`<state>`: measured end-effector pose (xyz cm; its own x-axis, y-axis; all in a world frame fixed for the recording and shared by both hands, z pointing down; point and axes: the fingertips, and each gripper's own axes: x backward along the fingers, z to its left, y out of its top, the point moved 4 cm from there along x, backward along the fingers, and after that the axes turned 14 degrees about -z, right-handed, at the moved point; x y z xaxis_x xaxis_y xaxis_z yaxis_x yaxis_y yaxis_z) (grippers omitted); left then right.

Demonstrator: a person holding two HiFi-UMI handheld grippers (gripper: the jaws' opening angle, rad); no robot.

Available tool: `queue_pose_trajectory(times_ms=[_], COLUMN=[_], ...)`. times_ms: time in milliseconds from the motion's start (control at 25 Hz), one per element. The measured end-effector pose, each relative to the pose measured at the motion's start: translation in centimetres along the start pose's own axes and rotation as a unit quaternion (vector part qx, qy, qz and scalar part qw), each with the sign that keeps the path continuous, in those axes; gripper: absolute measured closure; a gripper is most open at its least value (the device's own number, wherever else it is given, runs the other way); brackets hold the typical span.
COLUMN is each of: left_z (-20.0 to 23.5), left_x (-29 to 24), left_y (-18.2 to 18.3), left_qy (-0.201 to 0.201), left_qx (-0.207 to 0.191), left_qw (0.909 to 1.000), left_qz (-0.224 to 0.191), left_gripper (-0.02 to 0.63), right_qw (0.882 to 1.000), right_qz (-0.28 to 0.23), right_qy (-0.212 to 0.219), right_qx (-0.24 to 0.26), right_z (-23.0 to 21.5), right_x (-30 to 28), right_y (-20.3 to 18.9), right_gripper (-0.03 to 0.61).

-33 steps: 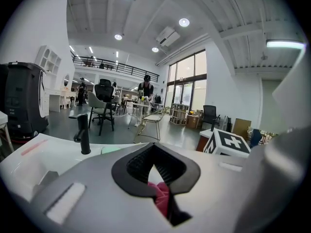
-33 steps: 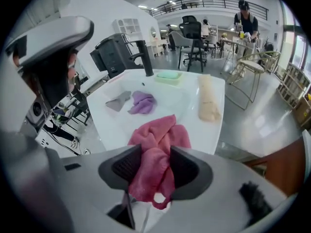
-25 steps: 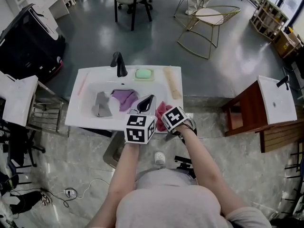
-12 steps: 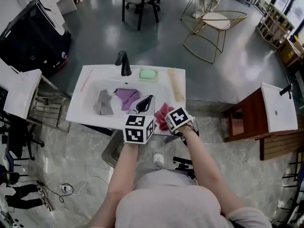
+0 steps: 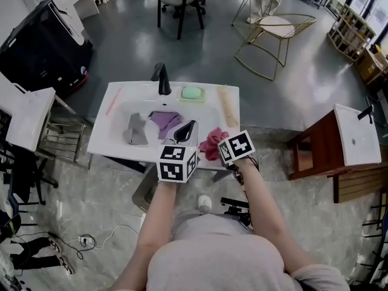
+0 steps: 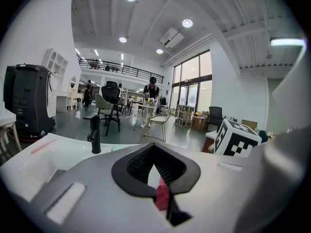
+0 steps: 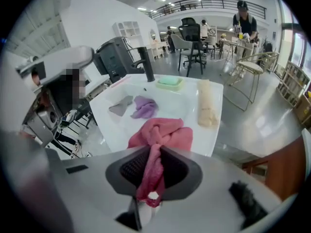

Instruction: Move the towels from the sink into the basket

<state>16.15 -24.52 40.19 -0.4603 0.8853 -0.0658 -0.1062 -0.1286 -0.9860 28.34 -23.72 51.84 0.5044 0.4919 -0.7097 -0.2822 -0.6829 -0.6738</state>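
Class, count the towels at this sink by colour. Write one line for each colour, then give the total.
Pink towel: 1
Purple towel: 1
Grey towel: 1
Beige rolled towel: 1
Total: 4

The right gripper [image 7: 151, 165] has just been closing its jaws and now pinches a fold of the pink towel [image 7: 165, 134], which hangs over the sink [image 7: 182, 106] rim; grey towel [image 7: 120, 106] and purple towel [image 7: 146, 107] lie in the basin.

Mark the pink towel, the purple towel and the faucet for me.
pink towel [image 7: 163, 135], right gripper view, on its bunched middle.
purple towel [image 5: 165, 121], head view, middle of the cloth.
faucet [image 5: 162, 80], head view, on its black spout.
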Motion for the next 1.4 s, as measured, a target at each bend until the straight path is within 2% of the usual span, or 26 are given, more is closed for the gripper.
queue_pose_trajectory(times_ms=[160,360,520,720,920,1040,1160,1320,1400], left_z=[0.2,0.7,1.1,1.4,2.1,2.7,3.4,4.2,4.5], left_x=[0.9,2.4,3.5,5.1,6.9,8.0,9.0,9.9,10.3], left_y=[0.4,1.1,2.1,2.8,3.0,3.2,3.6,4.2,4.5], left_qy=[-0.004,-0.005,-0.001,0.007,0.013,0.02,0.026,0.032,0.033], left_qx=[0.001,0.002,0.005,0.009,0.007,0.008,0.011,0.011,0.011], left_qw=[1.0,0.9999,0.9997,0.9993,0.9992,0.9989,0.9984,0.9974,0.997], left_qz=[-0.005,-0.014,-0.023,-0.035,-0.038,-0.042,-0.049,-0.063,-0.069], left_gripper=[0.611,0.611,0.611,0.611,0.611,0.611,0.611,0.611,0.611], right_qw=[0.999,0.994,0.986,0.971,0.949,0.931,0.909,0.868,0.856], right_qz=[-0.048,-0.103,-0.161,-0.237,-0.309,-0.356,-0.408,-0.483,-0.503], right_qy=[-0.003,-0.027,-0.038,-0.029,-0.047,-0.044,-0.037,-0.033,-0.033], right_qx=[-0.01,0.001,-0.005,0.014,0.047,0.064,0.079,0.108,0.118], right_z=[0.9,2.2,3.0,4.7,6.5,7.8,9.3,11.2,11.8], right_x=[1.0,2.4,3.7,5.4,6.8,7.6,8.5,9.8,10.1], right_y=[1.5,3.0,4.2,6.0,7.7,8.5,9.2,10.0,10.2], right_gripper=[0.508,0.509,0.509,0.511,0.511,0.511,0.512,0.514,0.515])
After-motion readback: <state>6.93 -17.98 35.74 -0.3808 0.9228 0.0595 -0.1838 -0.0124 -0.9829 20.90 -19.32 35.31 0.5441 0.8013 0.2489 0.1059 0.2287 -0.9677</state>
